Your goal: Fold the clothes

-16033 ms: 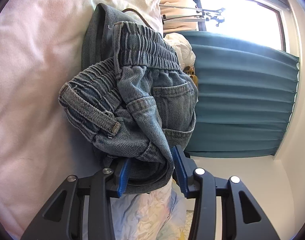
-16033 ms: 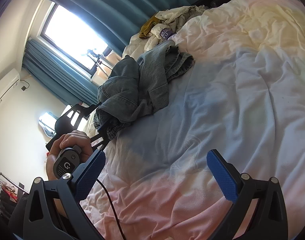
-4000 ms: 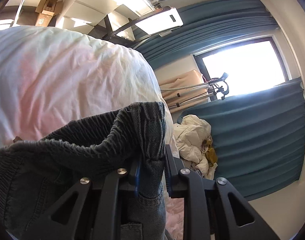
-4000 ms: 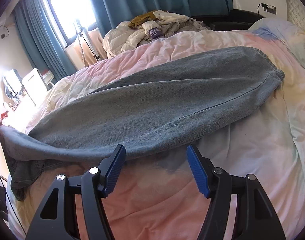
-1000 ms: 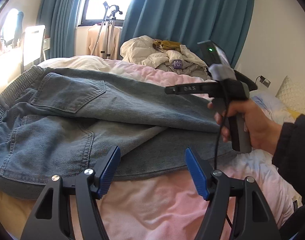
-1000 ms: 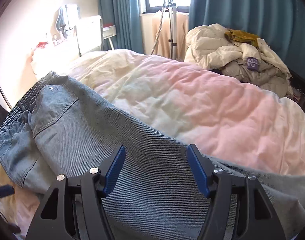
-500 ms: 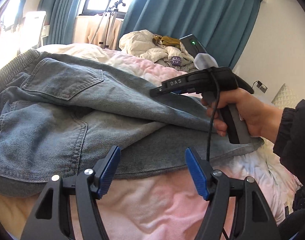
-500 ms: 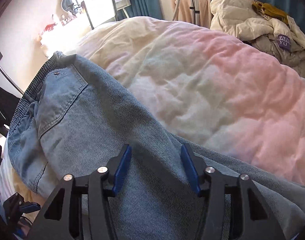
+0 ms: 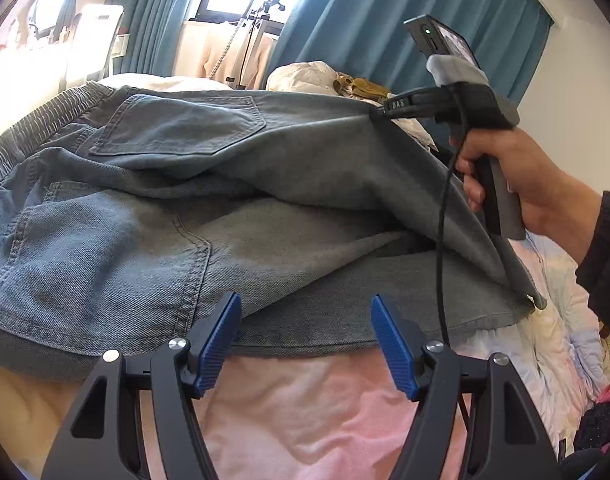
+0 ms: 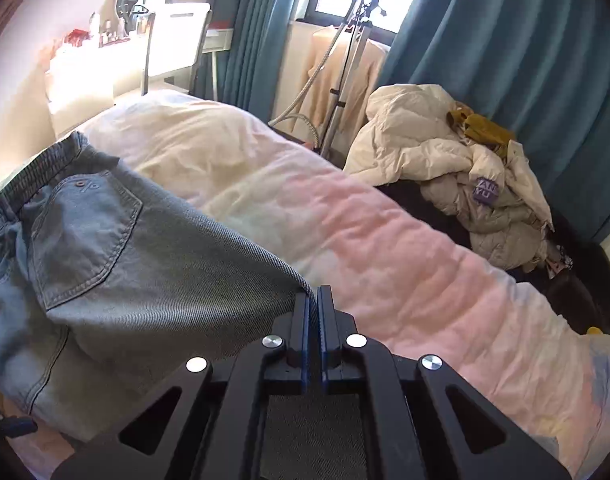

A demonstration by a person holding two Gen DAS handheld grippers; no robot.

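Pinching the far edge of the jeans (image 10: 153, 280) between the right gripper (image 10: 316, 304) pads, just closed tight on the denim and raising that fold off the pastel duvet (image 10: 385, 240). Hovering wide apart and empty, left gripper (image 9: 307, 340), just beside the jeans' near edge.

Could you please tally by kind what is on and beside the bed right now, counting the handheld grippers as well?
Jeans: 1
Handheld grippers: 2, the left gripper and the right gripper
Pile of pale clothes beside the bed: 1
Pink duvet: 1
Total: 5
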